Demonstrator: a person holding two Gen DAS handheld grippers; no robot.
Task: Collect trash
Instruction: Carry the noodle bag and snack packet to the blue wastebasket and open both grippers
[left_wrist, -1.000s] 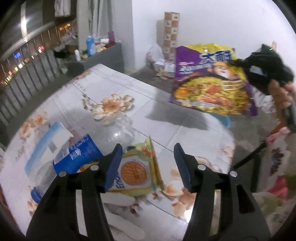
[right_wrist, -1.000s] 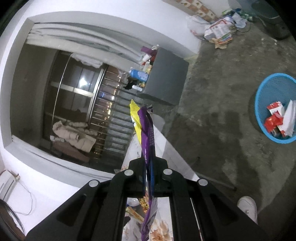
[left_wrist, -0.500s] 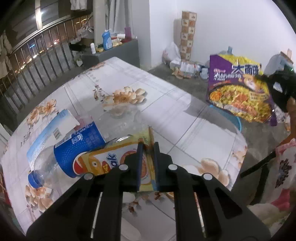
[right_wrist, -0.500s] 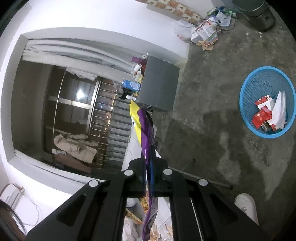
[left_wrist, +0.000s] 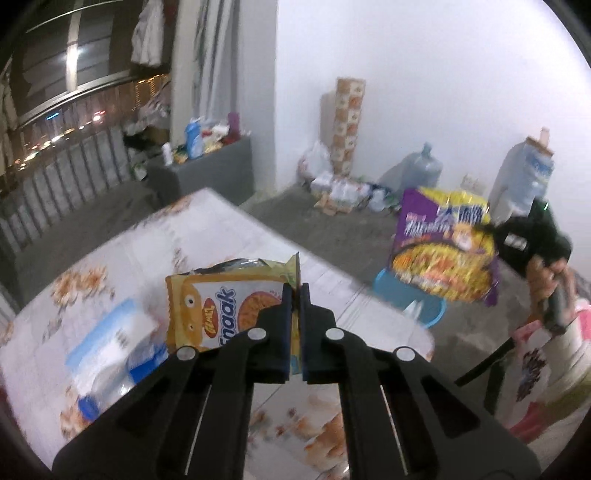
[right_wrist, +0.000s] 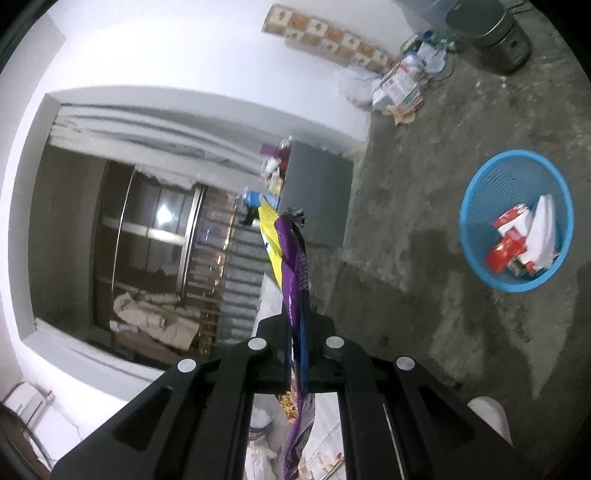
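Observation:
My left gripper (left_wrist: 294, 291) is shut on a yellow snack wrapper (left_wrist: 218, 306) and holds it lifted above the floral table (left_wrist: 207, 236). My right gripper (right_wrist: 294, 325) is shut on a purple and yellow noodle packet (right_wrist: 286, 254), held edge-on over the floor. That packet (left_wrist: 443, 254) and the right gripper (left_wrist: 532, 240) also show in the left wrist view, to the right of the table. A blue trash basket (right_wrist: 476, 188) with red and white wrappers stands on the floor; its rim (left_wrist: 424, 299) shows below the packet.
A clear plastic bottle with a blue label (left_wrist: 110, 365) and a white and blue carton (left_wrist: 107, 332) lie on the table. A grey cabinet (left_wrist: 210, 173) with bottles stands behind. Water jugs (left_wrist: 421, 173) and clutter sit along the wall.
My left gripper closed on the yellow snack wrapper and lifted it off the table. My right gripper carried the noodle packet away from the table, towards the blue basket.

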